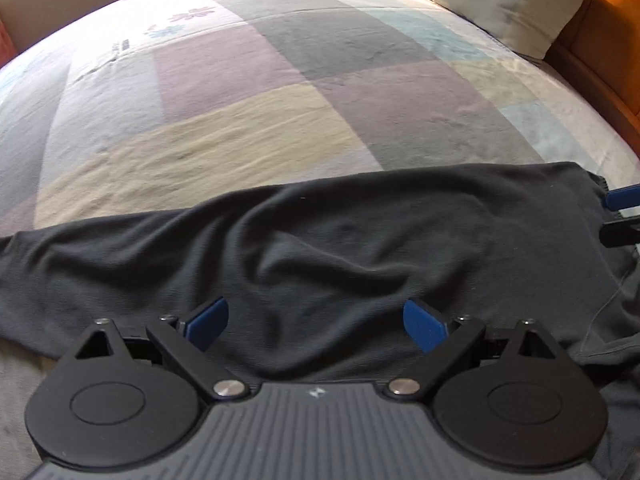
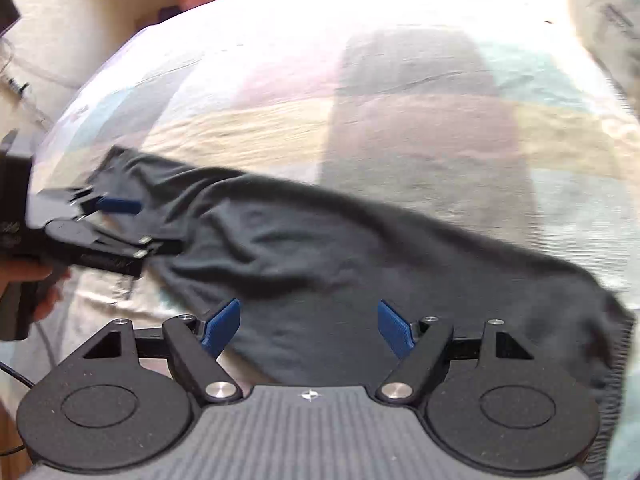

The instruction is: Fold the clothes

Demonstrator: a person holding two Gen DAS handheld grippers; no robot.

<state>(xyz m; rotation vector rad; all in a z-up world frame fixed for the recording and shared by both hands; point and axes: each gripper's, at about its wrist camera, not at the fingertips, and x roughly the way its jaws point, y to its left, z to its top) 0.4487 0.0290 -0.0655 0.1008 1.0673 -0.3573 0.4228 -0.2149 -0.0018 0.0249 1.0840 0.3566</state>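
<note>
A dark garment (image 1: 320, 240) lies in a long rumpled band across the near edge of the bed (image 1: 280, 92), so the fold looks partly made, and the next move likely calls for each hand to catch an end and bring it over or smooth it. The left hand-held gripper (image 1: 316, 324) and the right hand-held gripper (image 2: 308, 328) both hover over the cloth, blue pads wide apart, gripping nothing.
</note>
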